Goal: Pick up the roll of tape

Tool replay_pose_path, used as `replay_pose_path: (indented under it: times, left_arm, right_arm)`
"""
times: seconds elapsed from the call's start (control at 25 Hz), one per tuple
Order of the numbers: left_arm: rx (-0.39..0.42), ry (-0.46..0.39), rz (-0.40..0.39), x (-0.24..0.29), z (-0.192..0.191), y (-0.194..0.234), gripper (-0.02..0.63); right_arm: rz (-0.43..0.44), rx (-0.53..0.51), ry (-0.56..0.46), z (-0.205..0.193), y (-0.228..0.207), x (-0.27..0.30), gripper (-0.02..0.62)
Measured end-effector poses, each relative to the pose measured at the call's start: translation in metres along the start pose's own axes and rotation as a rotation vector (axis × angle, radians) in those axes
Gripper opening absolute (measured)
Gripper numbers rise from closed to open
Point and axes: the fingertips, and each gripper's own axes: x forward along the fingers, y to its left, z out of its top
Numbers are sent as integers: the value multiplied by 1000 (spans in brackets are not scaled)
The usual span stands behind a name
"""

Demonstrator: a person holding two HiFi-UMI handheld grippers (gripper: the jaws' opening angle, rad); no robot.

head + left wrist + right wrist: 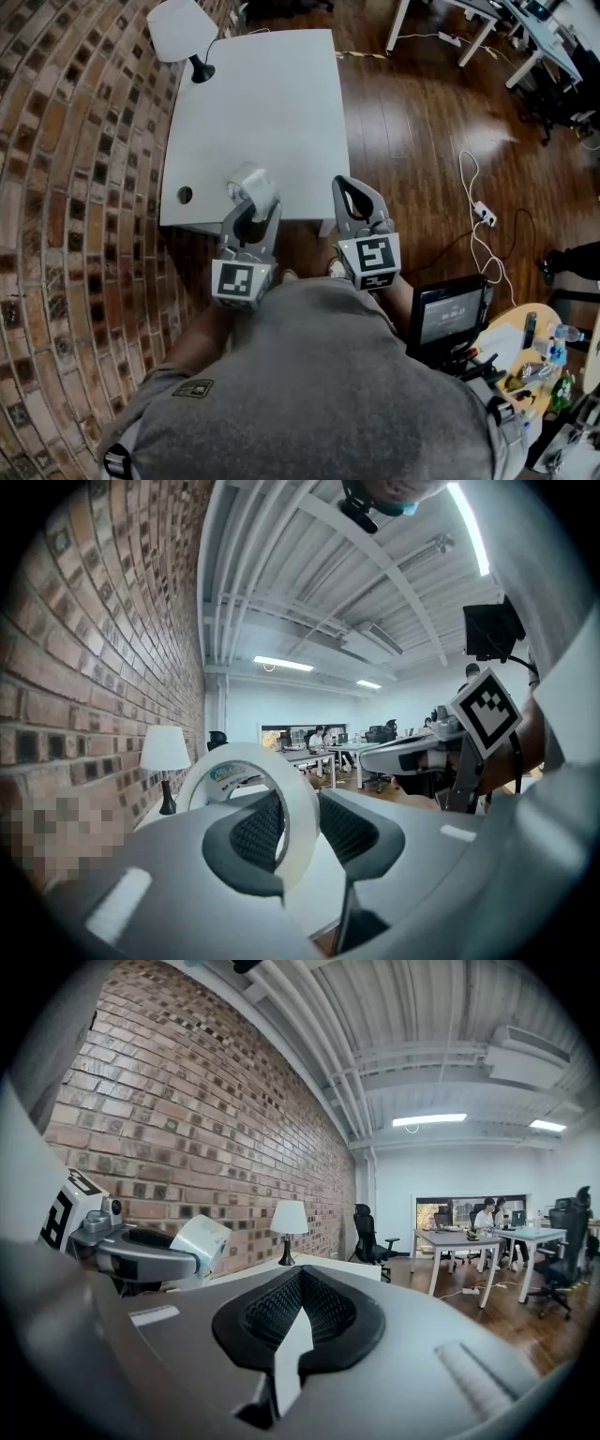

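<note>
- The left gripper [302,799] is clamped on the roll of tape [246,757]. One pad sits inside the ring and the other against its outer face, so a single wall of the white band is pinched between them.
- The roll stands upright on edge. In the head view it juts out at 12 o'clock from the gripper tips, over the near edge of the table [272,103].
- The right gripper [300,1274] has its jaws together with nothing in them. It sits at 3 o'clock of the left one, a little apart from it.
- From the right gripper view, the roll and the left gripper show at 9 o'clock.
- The lower arc of the roll is hidden behind the left jaw. The print on its inner core is too small to read.
- No view shows whether the roll is clear of the table top.
- The person's torso fills the bottom of the head view and covers both forearms.
- The table is plain white, with a round hole [185,195] near its 7 o'clock corner.
- A lamp [181,30] with a white shade and black stem stands at the table's 11 o'clock corner.
- A brick wall [66,187] runs along the table's 9 o'clock side.
- Dark wood floor [422,122] lies at 3 o'clock, with a cable and a power strip [486,214] on it.
- Farther back stand desks [459,1238] with seated people and a black office chair [367,1232], under ceiling strip lights.
</note>
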Motion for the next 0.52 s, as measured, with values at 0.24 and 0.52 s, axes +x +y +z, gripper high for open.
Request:
replay_pose_path:
  times: [0.24,0.52]
  left_arm:
    - [-2,4,3,2,-1,0,118]
    - [-2,5,6,5,-1,1,117]
  right_arm:
    - [3,1,2,-1,-1,2,9]
    - [7,6,3,-2,-2,3,9]
